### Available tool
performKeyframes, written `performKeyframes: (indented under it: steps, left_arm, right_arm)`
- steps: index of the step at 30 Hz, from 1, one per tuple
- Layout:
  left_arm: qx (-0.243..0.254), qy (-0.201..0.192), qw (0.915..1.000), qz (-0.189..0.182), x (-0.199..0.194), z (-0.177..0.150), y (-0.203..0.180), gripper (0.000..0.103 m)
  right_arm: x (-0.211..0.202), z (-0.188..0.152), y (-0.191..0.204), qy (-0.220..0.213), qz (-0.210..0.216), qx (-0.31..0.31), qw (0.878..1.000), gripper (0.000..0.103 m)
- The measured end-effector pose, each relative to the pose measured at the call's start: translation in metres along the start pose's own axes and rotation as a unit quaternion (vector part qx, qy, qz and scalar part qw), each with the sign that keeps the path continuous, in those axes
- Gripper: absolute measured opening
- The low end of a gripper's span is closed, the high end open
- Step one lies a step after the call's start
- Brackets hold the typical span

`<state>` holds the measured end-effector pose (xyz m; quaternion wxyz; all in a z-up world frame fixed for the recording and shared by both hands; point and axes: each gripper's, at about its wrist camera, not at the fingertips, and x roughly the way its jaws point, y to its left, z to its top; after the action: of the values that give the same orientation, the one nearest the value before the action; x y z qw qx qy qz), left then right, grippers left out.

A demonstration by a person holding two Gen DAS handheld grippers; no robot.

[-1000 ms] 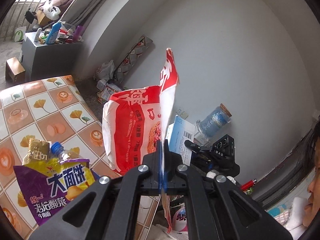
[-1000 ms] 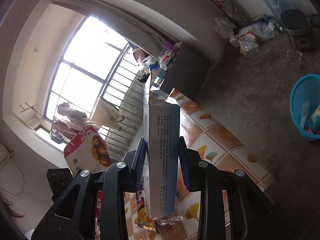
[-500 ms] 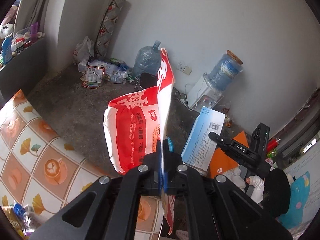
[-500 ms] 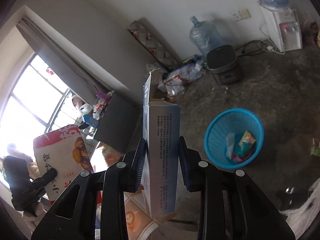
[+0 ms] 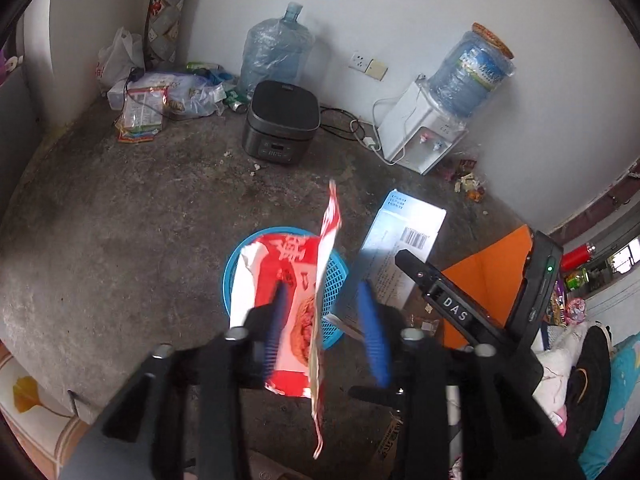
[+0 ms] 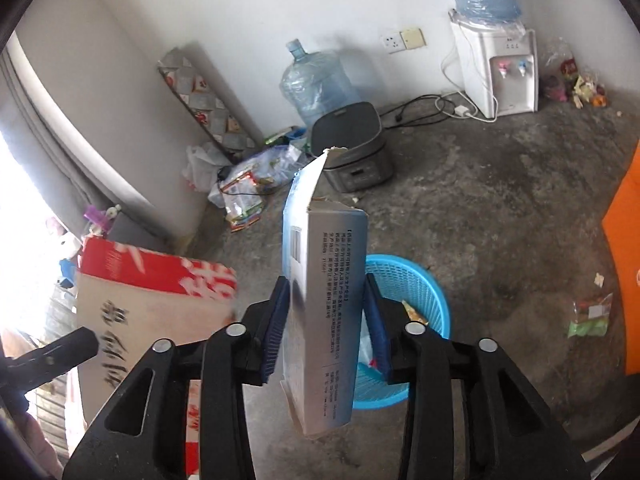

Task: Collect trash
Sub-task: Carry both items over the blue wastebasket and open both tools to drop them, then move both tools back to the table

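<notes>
In the left wrist view a red-and-white snack bag [image 5: 288, 292] hangs between the fingers of my left gripper [image 5: 324, 326], right over a blue mesh basket [image 5: 334, 276] on the floor. Its jaws are opening and the blue pads stand clear of the bag. My right gripper [image 6: 326, 326] points down at the same basket [image 6: 416, 280], which has some wrappers inside. Its jaws are opening too, with a tall blue-and-white carton [image 6: 336, 288] loose between them. That carton [image 5: 404, 240] also shows beside the bag, and the bag [image 6: 152, 304] shows at the right wrist view's left.
A dark rice cooker [image 5: 282, 124], a big water jug [image 5: 276, 56] and a white water dispenser [image 5: 424, 136] line the far wall. Bags are piled in the corner [image 5: 160, 96]. An orange panel [image 5: 492, 280] stands to the right. A small packet [image 6: 590, 316] lies on the concrete floor.
Both grippers swung away from the tiled table and tipped down over the blue basket. The left jaws, shut on the bag, and the right jaws, shut on the carton, have parted.
</notes>
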<state>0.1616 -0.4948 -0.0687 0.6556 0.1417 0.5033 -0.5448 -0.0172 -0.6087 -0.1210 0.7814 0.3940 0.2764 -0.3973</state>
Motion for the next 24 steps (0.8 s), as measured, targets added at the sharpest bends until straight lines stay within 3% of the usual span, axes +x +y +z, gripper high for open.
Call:
performKeyframes:
  steps: [3,5,8,13,18,22,24]
  left_arm:
    - [-0.041,0.012,0.9990,0.011,0.021,-0.003,0.016,0.052]
    - [-0.056,0.011,0.9983,0.007,0.019,-0.008,0.024,0.052]
    - [-0.039,0.002,0.9990,0.021,0.006,-0.008,0.029,0.052]
    - [-0.036,-0.038,0.9983,0.025,-0.037,-0.006,0.032,0.055]
    - [-0.020,-0.088,0.9956,0.027,-0.094,-0.014,0.025,0.061]
    - [-0.001,-0.140,0.9895,0.035,-0.153,-0.035,0.021,0.072]
    - [0.002,-0.171,0.9842,0.046,-0.184,-0.049,0.021,0.082]
  right_arm:
    - [0.029,-0.016,-0.025,0.056,-0.020,0.043,0.997,0.057]
    - [0.025,-0.025,-0.034,0.055,-0.021,0.057,0.997,0.057]
    - [0.014,-0.033,-0.037,0.050,-0.016,0.061,0.997,0.057]
    - [-0.002,-0.035,-0.029,0.041,0.000,0.068,0.997,0.057]
    - [-0.037,-0.030,0.003,0.012,0.022,0.031,0.999,0.057]
    - [-0.078,-0.027,0.038,-0.037,0.042,-0.030,0.998,0.062]
    - [-0.098,-0.028,0.057,-0.063,0.050,-0.063,0.995,0.067]
